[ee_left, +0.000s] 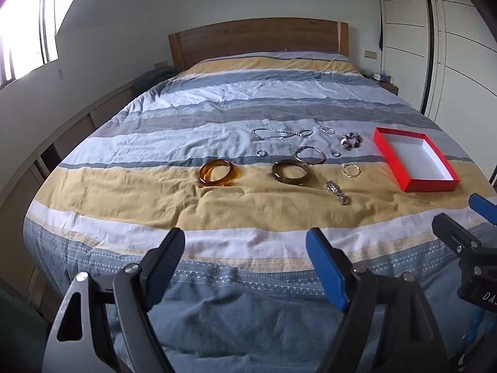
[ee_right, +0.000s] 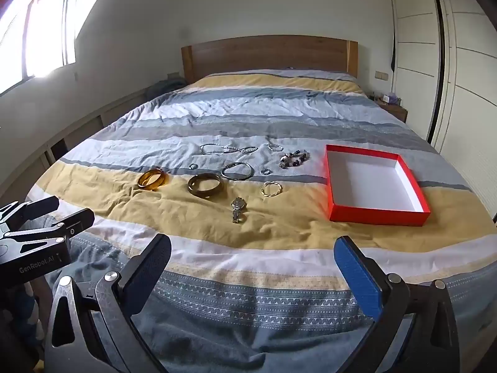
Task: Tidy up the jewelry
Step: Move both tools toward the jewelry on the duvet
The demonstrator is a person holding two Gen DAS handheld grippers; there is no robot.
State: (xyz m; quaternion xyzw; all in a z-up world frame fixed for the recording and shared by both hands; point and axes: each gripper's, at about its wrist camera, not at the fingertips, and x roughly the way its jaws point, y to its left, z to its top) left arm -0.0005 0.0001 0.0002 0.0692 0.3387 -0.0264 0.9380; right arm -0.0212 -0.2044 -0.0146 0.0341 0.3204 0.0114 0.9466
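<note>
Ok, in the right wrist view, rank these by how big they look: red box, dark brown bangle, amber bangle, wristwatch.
1. red box
2. dark brown bangle and amber bangle: similar, the brown slightly larger, but too close to rank firmly
3. wristwatch

Striped duvet over a bed, wooden headboard, bright window, white wardrobe doors.

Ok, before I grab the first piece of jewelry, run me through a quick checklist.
1. Left tongs open, nothing held: ok.
2. Right tongs open, nothing held: ok.
3. Red box open, nothing inside: ok.
4. Pieces lying apart: mostly ok; amber bangle, brown bangle and watch sit clear, chains at the back look tangled.
5. Bedspread flat under the pieces: not ok, wrinkled.
</note>
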